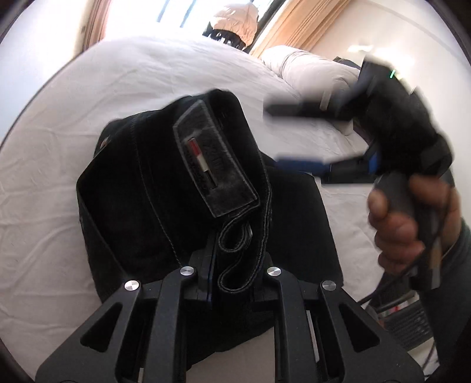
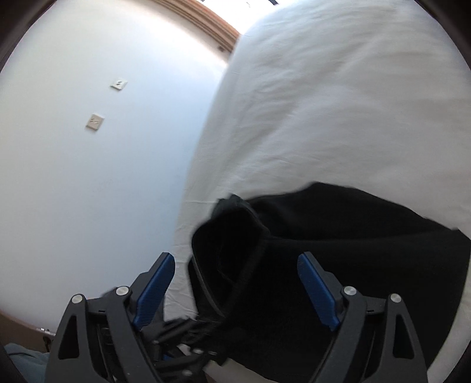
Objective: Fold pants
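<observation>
Black pants (image 1: 141, 188) lie bunched on the white bed sheet (image 1: 59, 165), the waistband lifted toward me. A leather label patch (image 1: 212, 165) with a red and white tag faces up. My left gripper (image 1: 235, 265) is shut on the waistband beside a belt loop (image 1: 235, 244), and the cloth hides its fingertips. To the right a hand (image 1: 394, 224) holds my right gripper (image 1: 291, 135), whose blue-padded jaws stand open over the sheet beside the pants. In the right wrist view the right gripper (image 2: 235, 256) is open, with the pants (image 2: 338, 235) just beyond its pads and not pinched.
A rolled duvet or pillow (image 1: 309, 70) lies at the bed's far right. A puffy jacket (image 1: 235, 20) hangs at the bright window between curtains. The bed's left edge meets a white wall with two sockets (image 2: 95, 121). A dark crate (image 1: 406, 324) stands on the floor at the right.
</observation>
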Demonstrator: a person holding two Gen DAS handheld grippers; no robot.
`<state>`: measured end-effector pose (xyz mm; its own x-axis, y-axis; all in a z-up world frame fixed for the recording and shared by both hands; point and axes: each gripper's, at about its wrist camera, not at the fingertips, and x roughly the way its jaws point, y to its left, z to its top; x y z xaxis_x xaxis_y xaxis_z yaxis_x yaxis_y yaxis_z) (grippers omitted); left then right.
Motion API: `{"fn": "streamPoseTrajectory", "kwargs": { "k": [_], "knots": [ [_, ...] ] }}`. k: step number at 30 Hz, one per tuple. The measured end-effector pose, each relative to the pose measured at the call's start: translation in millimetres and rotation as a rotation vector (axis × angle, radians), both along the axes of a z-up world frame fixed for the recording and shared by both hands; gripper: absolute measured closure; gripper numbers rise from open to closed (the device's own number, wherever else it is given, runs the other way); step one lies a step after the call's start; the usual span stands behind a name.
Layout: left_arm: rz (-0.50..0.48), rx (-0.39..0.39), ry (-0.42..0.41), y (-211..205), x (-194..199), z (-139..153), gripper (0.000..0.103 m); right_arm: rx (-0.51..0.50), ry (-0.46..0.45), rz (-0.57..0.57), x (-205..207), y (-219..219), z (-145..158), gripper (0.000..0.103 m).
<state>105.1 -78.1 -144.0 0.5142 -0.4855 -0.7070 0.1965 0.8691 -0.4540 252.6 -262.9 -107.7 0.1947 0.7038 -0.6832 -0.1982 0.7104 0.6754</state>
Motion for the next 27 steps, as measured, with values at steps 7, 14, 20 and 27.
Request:
{"fn": "streamPoseTrajectory", "kwargs": {
  "k": [7, 14, 20, 27],
  "knots": [
    [-0.031, 0.114, -0.047, -7, -17, 4, 0.089, 0.092, 0.086, 0.007, -3, -1, -30, 0.015],
    [-0.079, 0.272, -0.129, -57, -10, 16, 0.089, 0.009, 0.008, 0.115, -1, 30, -5, 0.015],
    [-0.18, 0.363, -0.194, -92, -28, 22, 0.089, -0.067, 0.009, 0.141, 7, 33, -14, 0.062],
    [-0.27, 0.38, -0.211, -131, -30, 19, 0.089, -0.061, -0.021, 0.087, -2, -14, -20, 0.085]
  ]
}}
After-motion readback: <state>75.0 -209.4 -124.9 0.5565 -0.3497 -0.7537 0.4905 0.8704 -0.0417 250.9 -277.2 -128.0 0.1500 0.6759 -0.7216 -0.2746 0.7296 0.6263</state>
